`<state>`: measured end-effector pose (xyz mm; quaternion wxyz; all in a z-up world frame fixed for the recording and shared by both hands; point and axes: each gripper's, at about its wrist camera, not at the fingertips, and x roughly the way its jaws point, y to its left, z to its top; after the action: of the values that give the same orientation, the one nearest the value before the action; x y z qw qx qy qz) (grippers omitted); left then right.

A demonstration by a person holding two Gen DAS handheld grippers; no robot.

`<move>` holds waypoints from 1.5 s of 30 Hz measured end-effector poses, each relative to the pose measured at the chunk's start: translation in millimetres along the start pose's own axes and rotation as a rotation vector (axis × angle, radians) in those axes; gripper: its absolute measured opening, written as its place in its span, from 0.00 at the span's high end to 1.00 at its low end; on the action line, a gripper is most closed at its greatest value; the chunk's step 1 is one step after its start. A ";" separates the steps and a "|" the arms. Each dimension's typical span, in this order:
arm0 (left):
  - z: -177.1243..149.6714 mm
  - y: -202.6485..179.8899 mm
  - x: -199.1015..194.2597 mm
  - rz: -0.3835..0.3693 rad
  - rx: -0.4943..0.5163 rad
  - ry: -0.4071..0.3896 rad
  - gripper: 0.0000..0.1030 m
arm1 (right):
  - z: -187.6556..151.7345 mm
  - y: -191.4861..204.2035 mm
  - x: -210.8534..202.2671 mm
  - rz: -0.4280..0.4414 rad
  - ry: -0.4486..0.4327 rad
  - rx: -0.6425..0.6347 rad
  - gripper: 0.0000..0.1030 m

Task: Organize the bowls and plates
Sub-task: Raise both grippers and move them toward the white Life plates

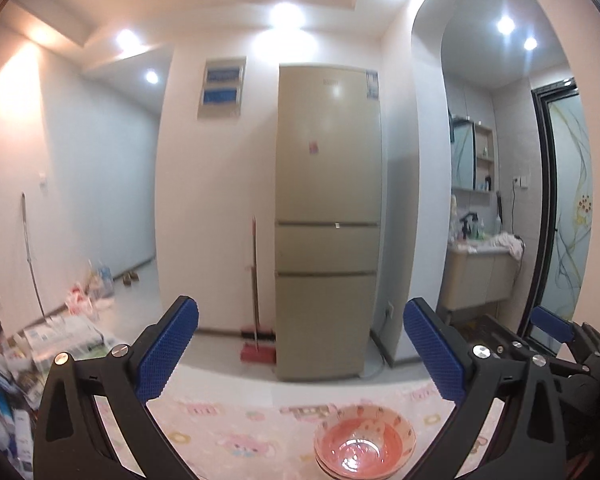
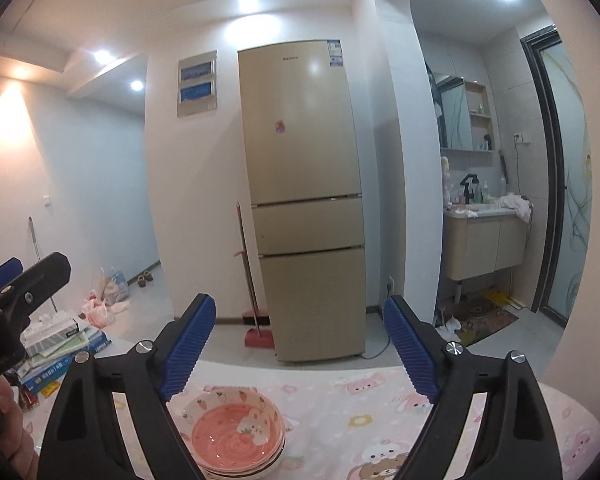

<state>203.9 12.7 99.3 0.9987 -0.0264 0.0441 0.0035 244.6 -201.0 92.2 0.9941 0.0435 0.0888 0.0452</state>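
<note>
Pink bowls [image 2: 236, 432] nested on cartoon tablecloth [image 2: 380, 420], both grippers' jaws released, empty.

A stack of bowls [image 2: 236, 436] sits on the table [image 2: 380, 412], near its far edge. Beyond that edge stands a fridge [image 2: 304, 200], a broom [image 2: 252, 300] leaning just left of it, a washbasin cabinet [image 2: 484, 248] to its right.

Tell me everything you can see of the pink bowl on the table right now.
The pink bowl is glossy, ceramic-looking, with a salmon-pink inside, a pale rim band printed with strawberries and a cartoon rabbit. It sits upright and empty, nested on top of at least one more dish whose rims show beneath it. The stack stands on the pink cartoon-print tablecloth, near its front edge. Nothing grips it: both grippers hang above it, jaws open, not touching.
</note>
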 end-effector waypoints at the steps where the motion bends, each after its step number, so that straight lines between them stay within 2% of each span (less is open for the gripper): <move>1: 4.2 1.4 -6.5 0.002 -0.006 -0.024 0.01 | 3.9 0.7 -6.4 0.007 -0.009 0.004 0.13; 3: 12.6 2.6 -18.8 -0.002 -0.030 -0.059 0.01 | 11.2 4.2 -18.7 0.022 -0.026 -0.002 0.13; 7: 30.8 13.7 -38.8 -0.024 -0.065 -0.069 0.01 | 21.5 19.4 -44.5 0.031 -0.067 -0.040 0.12; 14: 47.0 30.8 -84.7 0.026 -0.017 -0.112 0.01 | 28.9 50.8 -74.3 0.112 -0.091 -0.065 0.12; 19: 38.1 45.4 -112.7 0.095 0.021 -0.165 0.01 | 26.8 68.0 -90.7 0.131 -0.104 -0.084 0.12; 25: 21.8 65.9 -133.7 0.091 -0.002 -0.140 0.01 | 20.2 81.1 -105.2 0.182 -0.074 -0.074 0.12; 29: 3.9 70.2 -146.5 0.120 0.021 -0.156 0.01 | 12.4 91.2 -104.3 0.230 -0.024 -0.047 0.12; 32: -12.2 75.2 -149.8 0.132 0.037 -0.121 0.01 | 4.4 103.7 -96.4 0.273 0.040 -0.067 0.12; 36: -36.2 89.4 -144.1 0.177 0.034 -0.069 0.01 | -9.7 117.5 -84.6 0.276 0.062 -0.088 0.12; 39: -50.7 106.5 -133.4 0.174 -0.012 -0.012 0.01 | -23.3 133.3 -72.9 0.311 0.112 -0.148 0.12; 41: -59.8 115.1 -129.2 0.181 -0.035 0.010 0.01 | -32.9 148.5 -69.2 0.300 0.113 -0.220 0.12; 45: -73.6 128.1 -116.6 0.200 -0.065 0.061 0.01 | -51.6 168.2 -60.3 0.330 0.165 -0.255 0.12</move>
<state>80.2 136.2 29.7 0.9902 -0.0542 0.0766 0.1035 162.4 -36.0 67.9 0.9600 -0.0725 0.1550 0.2216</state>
